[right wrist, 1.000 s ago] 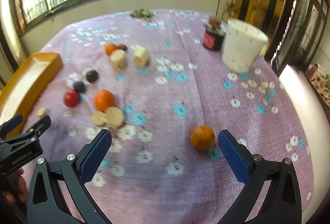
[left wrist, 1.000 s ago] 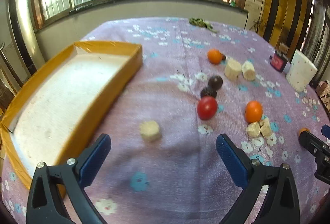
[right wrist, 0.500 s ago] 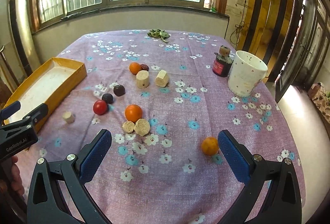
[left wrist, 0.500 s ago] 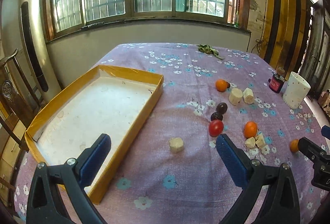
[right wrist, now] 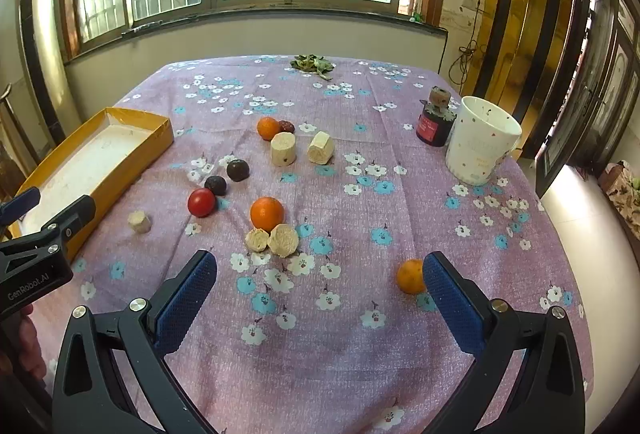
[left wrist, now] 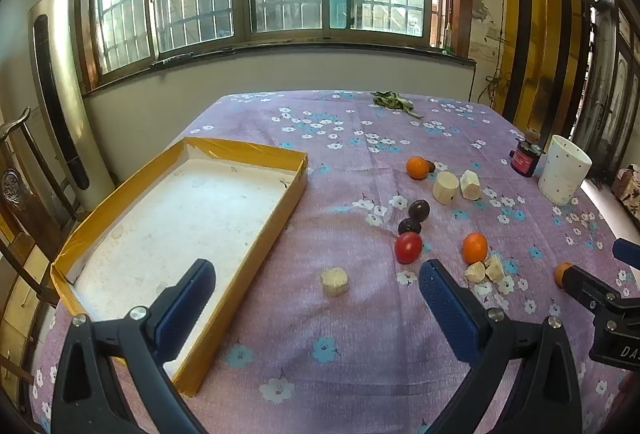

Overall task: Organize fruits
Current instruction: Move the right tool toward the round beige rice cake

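Fruits lie scattered on a purple flowered tablecloth [right wrist: 360,334]. A yellow-rimmed tray [left wrist: 240,150] with a white floor sits at the left, holding nothing. In the middle are a red tomato [left wrist: 408,247], two dark plums [left wrist: 419,209], oranges [left wrist: 475,247] [left wrist: 417,167] and several pale corn-like chunks [left wrist: 335,281] [left wrist: 445,187]. Another orange [right wrist: 410,276] lies just left of my right gripper's right finger. My left gripper [left wrist: 316,292] hovers open above the cloth, over the pale chunk. My right gripper [right wrist: 320,284] is open too, with nothing held.
A white dotted mug [right wrist: 478,142] and a dark jar [right wrist: 434,122] stand at the right. A green leafy bundle [right wrist: 312,64] lies at the far edge. A wooden chair [left wrist: 24,202] and a tall appliance [left wrist: 60,94] stand left of the table.
Both grippers have risen and pulled back from the table, so the fruits and tray look smaller and more of the room shows. Nothing was picked up.
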